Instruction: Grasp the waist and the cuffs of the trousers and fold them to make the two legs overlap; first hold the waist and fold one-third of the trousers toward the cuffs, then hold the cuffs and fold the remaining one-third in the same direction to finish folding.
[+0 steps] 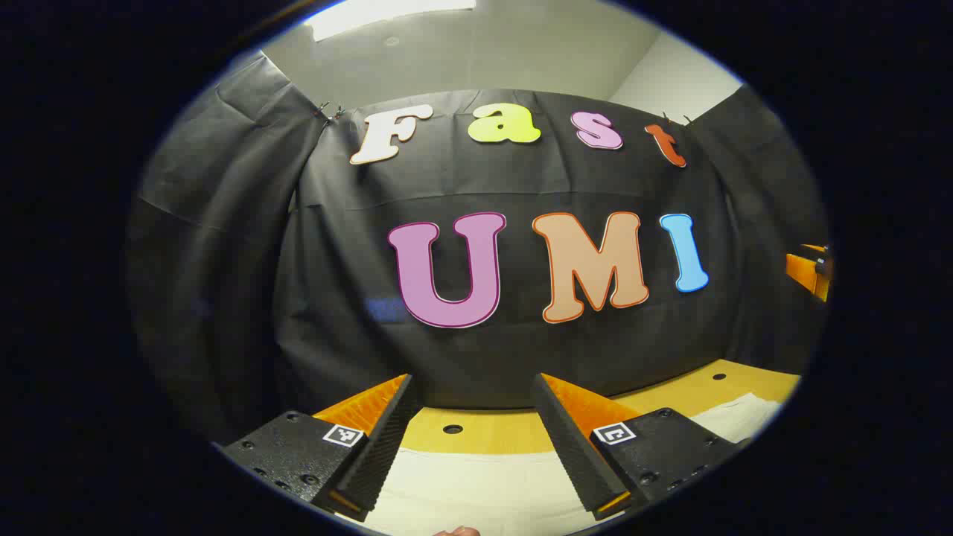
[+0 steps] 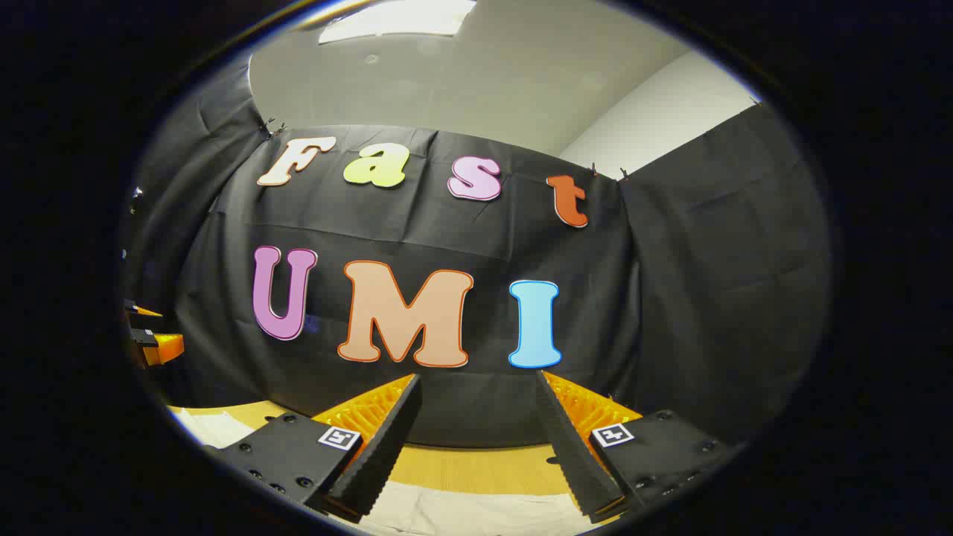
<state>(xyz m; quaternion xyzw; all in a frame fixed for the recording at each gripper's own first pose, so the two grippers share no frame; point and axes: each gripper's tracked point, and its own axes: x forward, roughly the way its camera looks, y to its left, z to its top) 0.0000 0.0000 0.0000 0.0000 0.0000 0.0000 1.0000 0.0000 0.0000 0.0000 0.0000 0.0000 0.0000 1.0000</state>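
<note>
The trousers (image 1: 476,484) are pale cream cloth lying flat on the yellow table (image 1: 506,435), under and ahead of my left gripper (image 1: 473,380). That gripper is held above the cloth, open, with nothing between its fingers. More of the cloth (image 1: 744,413) shows off to the right. In the right gripper view the same pale trousers (image 2: 476,514) lie below my right gripper (image 2: 476,377), which is also open and empty. Both grippers point level at the booth's back wall, so most of the garment is hidden below the views.
The table (image 2: 461,465) has small round holes (image 1: 453,429) near its far edge, and the black cloth wall rises right behind it. The other gripper shows at the right rim (image 1: 808,272) and at the left rim (image 2: 153,339). A fingertip (image 1: 458,531) peeks in at the bottom.
</note>
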